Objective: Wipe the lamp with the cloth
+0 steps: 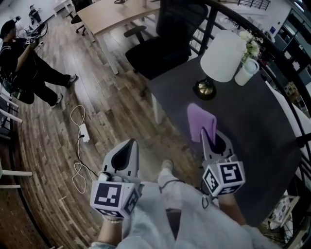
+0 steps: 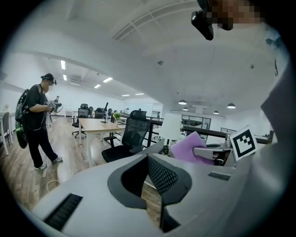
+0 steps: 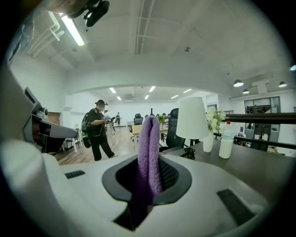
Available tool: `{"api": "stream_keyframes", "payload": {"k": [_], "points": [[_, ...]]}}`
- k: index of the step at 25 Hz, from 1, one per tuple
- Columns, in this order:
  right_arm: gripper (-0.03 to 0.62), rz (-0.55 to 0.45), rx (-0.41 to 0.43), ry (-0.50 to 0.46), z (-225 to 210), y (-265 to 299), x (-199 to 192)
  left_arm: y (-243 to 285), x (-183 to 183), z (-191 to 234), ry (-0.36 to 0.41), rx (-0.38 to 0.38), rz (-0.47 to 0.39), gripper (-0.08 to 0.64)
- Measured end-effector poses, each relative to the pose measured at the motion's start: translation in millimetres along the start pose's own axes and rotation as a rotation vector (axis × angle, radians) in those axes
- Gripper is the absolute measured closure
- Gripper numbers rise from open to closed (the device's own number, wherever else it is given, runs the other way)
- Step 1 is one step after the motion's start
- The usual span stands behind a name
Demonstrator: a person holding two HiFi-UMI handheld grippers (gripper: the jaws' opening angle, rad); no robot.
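**Lamp (image 1: 223, 56) untouched, cloth (image 1: 201, 121) pinched in my right tongs (image 1: 210, 135)**

Lamp first: it stands upright near the far corner of the dark tabletop (image 1: 252, 131), a white shade over a brass-coloured base (image 1: 205, 88). Just beside it, on the far side, I see a white bottle (image 1: 246, 72) and a small bunch of pale flowers (image 1: 252, 46).

My right tongs are closed on the purple cloth. In the right gripper view it rises as a folded strip from between the two jaws, standing up past their tips. From the head view the cloth hangs over the tabletop on the near side of the lamp, close to the base but apart from it (I see dark tabletop between them).

My left tongs (image 1: 130, 146) hold nothing. Their jaws are drawn narrow, tips together as far as I can tell, and they hover over the wooden floor (image 1: 53, 146), off the tabletop's left edge and level with the right tongs.

Beyond the tabletop sits a black office chair (image 1: 170, 34) at a pale desk (image 1: 116, 14). A power strip (image 1: 83, 132) with a looping white cable lies on the floor, and a person (image 1: 24, 63) in dark clothes stands at the far left.
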State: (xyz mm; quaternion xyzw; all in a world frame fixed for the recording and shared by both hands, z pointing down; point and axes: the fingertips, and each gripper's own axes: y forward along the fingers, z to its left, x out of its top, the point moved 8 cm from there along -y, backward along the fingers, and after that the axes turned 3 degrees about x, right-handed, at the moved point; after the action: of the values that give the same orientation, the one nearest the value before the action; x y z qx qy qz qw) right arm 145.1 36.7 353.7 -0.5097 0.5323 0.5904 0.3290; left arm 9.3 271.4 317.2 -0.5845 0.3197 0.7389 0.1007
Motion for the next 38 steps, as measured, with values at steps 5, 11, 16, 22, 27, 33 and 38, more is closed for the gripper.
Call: {"api": "stream_keyframes", "payload": {"k": [5,11,16,22,27,33,38], "points": [[0.543,-0.017,-0.071,0.035,-46.7,21.6,14.5,51.7,24.1,-10.3,0.017,-0.044,-0.006,0.549],[0.543,-0.022,-0.222,0.048,-104.0,30.3,27.4,99.3,45.5,-23.7,0.057,-0.082,0.002,0.551],[0.543,-0.045,-0.335,0.08,-143.4,26.1,39.1,117.7,57.2,-35.9,0.046,-0.121,0.062,0.549],[0.543,-0.123,-0.45,0.065,-178.6,28.8,58.6,143.1,65.3,-46.4,0.06,-0.188,0.044,0.549],[0.543,-0.175,-0.526,0.043,-201.5,36.6,73.1,168.5,71.3,-51.8,0.089,-0.257,0.031,0.549],[0.543,-0.199,-0.587,0.051,-215.3,56.9,80.5,206.8,85.2,-49.3,0.112,-0.341,0.028,0.549],[0.543,-0.205,-0.641,0.088,-220.7,79.2,84.8,243.0,100.6,-33.3,0.142,-0.397,0.056,0.549]]}}
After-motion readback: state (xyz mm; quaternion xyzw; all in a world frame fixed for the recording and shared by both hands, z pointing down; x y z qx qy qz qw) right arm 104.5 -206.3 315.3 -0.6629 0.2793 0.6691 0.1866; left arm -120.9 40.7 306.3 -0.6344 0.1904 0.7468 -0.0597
